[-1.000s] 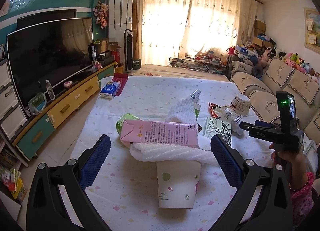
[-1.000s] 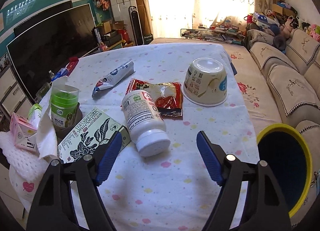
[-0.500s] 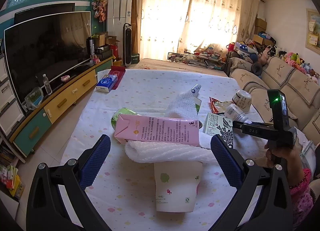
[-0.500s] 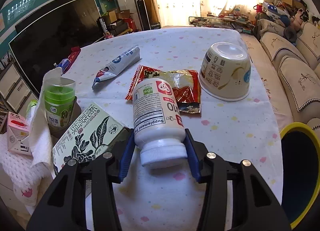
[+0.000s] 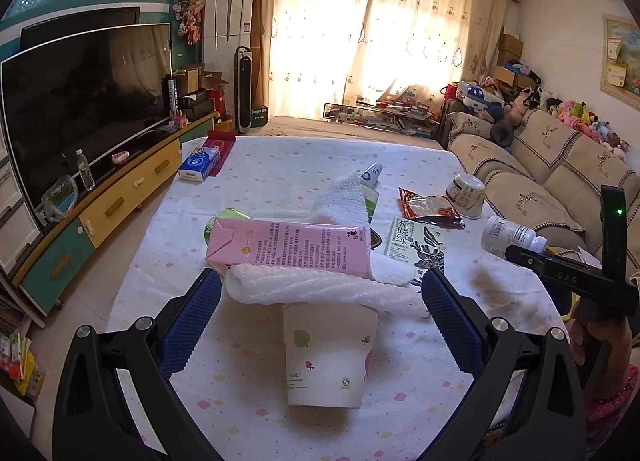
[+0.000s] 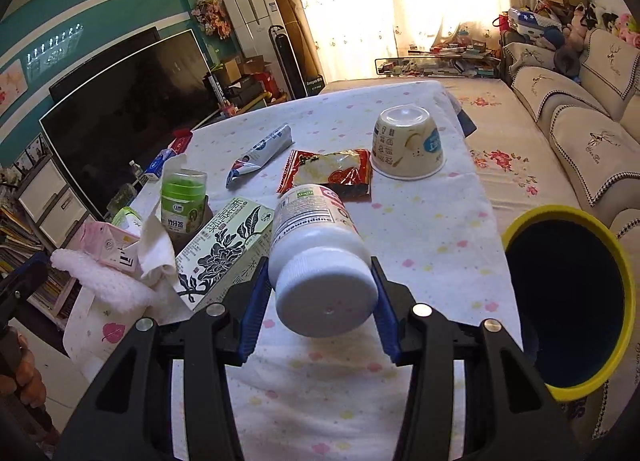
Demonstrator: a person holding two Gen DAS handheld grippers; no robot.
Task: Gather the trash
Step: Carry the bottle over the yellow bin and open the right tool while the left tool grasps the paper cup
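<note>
At the far left, the left hand-held gripper (image 5: 320, 317) is held spread wide and grasps nothing; a paper cup (image 5: 329, 357) lying on its side is framed between its fingers, without being touched. Just beyond the cup, a roll of white foam wrap (image 5: 320, 289) is seen, and a pink carton (image 5: 288, 247) is propped on it. This gripper is judged to be waiting, lined up on the cup as a likely later pick.

Further right, ahead and to the left of the right hand-held gripper (image 6: 320, 297), a green-capped jar (image 6: 182, 201), a floral tea box (image 6: 224, 245) and a toothpaste tube (image 6: 260, 155) are left on the table (image 6: 432, 229). Straight ahead of it a red snack wrapper (image 6: 332, 173) is spread flat, and beyond that an upturned noodle bowl (image 6: 406, 149) is set.

The right hand-held gripper is clenched on a white supplement bottle (image 6: 320, 253), which is gripped near its cap and lifted clear of the table, tilted with its base away from the camera. The grip near the cap is probably chosen because that end lay nearest.

To the gripper's right and lower down, a yellow-rimmed bin (image 6: 568, 301) is stood beside the table edge, mouth open, so that the bottle can be swung over and dropped. The rest of the trash is not yet collected.
</note>
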